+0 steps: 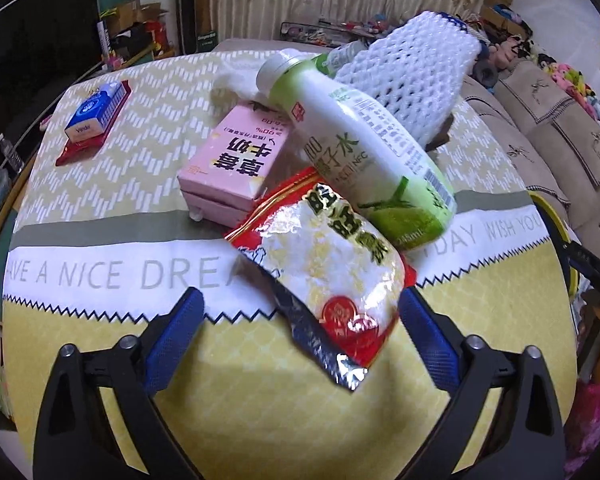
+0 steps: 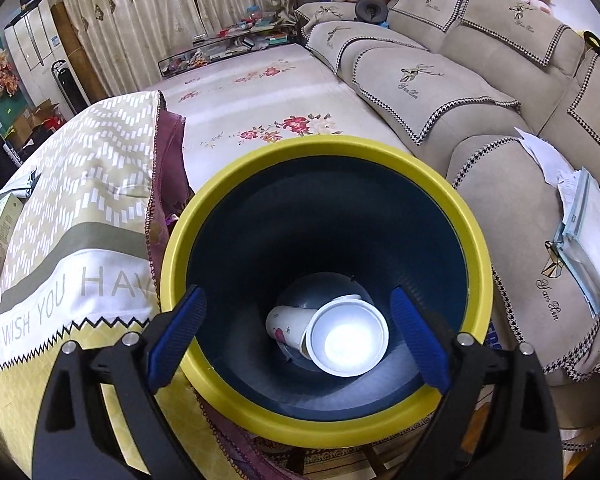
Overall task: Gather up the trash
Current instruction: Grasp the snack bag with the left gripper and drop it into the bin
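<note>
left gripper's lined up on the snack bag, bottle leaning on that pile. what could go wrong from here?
1. The bottle rests partly on the snack bag and the pink carton; pulling the bag may roll it off the table.
2. The open left gripper straddles only the bag's crinkly lower end, so a pinch could slip.

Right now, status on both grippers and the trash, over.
Left gripper open, straddling the snack wrapper, not clamped. Right gripper open, empty, over the bin; two cups inside. Green bottle leans on wrapper's far end.
</note>
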Motion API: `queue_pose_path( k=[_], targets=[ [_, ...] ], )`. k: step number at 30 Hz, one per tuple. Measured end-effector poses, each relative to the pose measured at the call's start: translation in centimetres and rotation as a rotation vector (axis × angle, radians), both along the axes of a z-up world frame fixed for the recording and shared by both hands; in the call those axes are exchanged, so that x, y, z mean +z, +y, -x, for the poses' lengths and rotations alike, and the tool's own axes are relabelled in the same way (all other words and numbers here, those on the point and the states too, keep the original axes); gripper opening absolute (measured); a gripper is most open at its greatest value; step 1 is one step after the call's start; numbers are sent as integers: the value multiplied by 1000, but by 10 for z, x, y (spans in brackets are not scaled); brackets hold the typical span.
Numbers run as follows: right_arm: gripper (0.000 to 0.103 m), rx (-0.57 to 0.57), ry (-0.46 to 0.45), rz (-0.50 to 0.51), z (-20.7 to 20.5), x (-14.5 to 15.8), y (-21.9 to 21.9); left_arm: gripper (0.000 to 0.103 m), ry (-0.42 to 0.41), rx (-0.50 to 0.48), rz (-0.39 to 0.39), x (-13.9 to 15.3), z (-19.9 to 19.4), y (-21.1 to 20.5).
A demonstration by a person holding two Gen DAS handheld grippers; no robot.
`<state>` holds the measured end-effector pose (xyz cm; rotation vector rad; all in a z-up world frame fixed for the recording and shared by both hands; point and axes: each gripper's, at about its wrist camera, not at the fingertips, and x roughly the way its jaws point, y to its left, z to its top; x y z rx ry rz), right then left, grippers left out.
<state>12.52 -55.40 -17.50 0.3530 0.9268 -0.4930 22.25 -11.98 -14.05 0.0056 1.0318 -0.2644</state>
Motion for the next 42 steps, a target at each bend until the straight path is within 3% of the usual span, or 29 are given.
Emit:
queue_pose_path(
  k=[4,9,12,18,27,36,42],
  targets=[
    [89,-1,0,8,-1,-1,0,69,7,9,4,-3,-5,-6],
    [89,1,2,6,-1,-3,0,27,-11,36,-18,-1,-6,-7],
    [89,3,1,4,0,-3,0,8,-28,31,-17,7,-2,-5],
    [89,11,-16,4,2,0,2,2,-72,-11,-7,31,21,8],
    [89,13,-44,10,13,13,4,1,-155,-112,-6,74,63,0],
    [89,-7,-62,21,30,22,-6,1,-210,-250,16,101,82,-52],
    [89,-38,-81,38,50,32,-22,1,-242,-389,10,112,87,-112]
  ],
)
